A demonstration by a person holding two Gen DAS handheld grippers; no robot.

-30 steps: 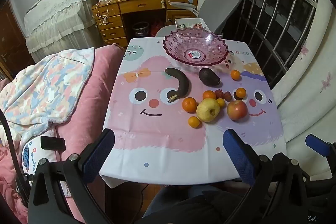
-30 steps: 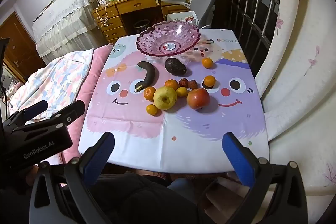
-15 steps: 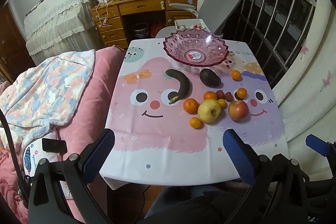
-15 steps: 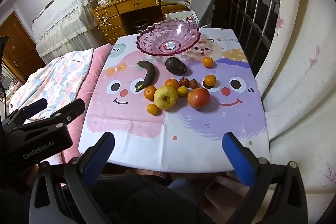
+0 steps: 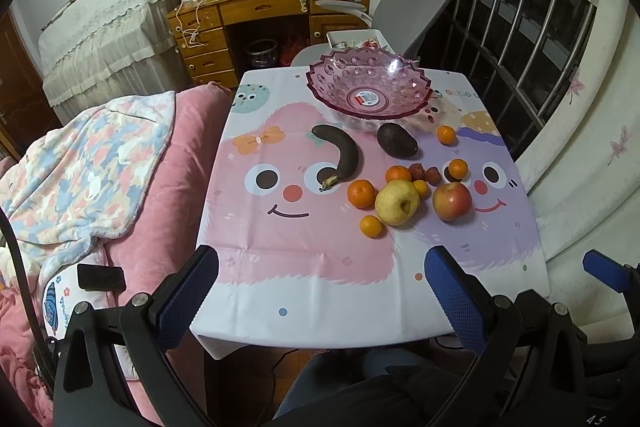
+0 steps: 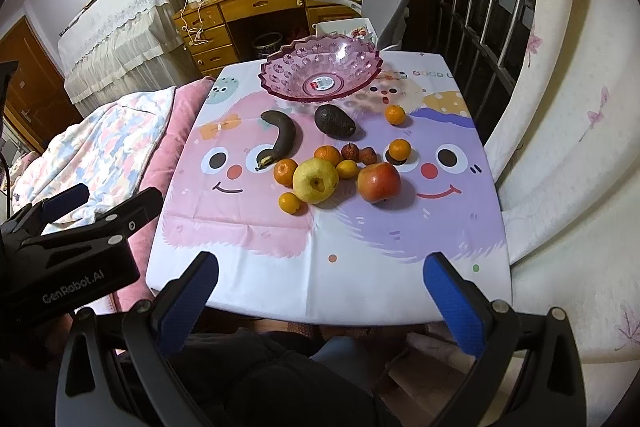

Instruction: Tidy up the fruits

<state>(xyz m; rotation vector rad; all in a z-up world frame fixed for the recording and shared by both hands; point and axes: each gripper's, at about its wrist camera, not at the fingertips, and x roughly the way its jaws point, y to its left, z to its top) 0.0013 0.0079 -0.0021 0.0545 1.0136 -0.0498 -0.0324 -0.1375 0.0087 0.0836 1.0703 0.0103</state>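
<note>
- On the cartoon-print tablecloth (image 6: 400, 259), fruit lies loose in a cluster near the middle, while the pink glass bowl (image 6: 320, 75) sits empty at the far edge.
- Both tongs hang released above the near edge, holding nothing: left gripper (image 5: 320, 291) and right gripper (image 6: 320, 291) with jaws wide apart.
- Blackened banana (image 6: 282, 141) and dark avocado (image 6: 334, 121) look overripe and probably soft; I'd grip them lightly across the middle.
- Yellow apple (image 6: 315, 180) and red apple (image 6: 378, 182) seem firm, heavier and smooth, so take them at the widest part.
- Small mandarins (image 6: 289, 203) touching the yellow apple could roll away.
</note>
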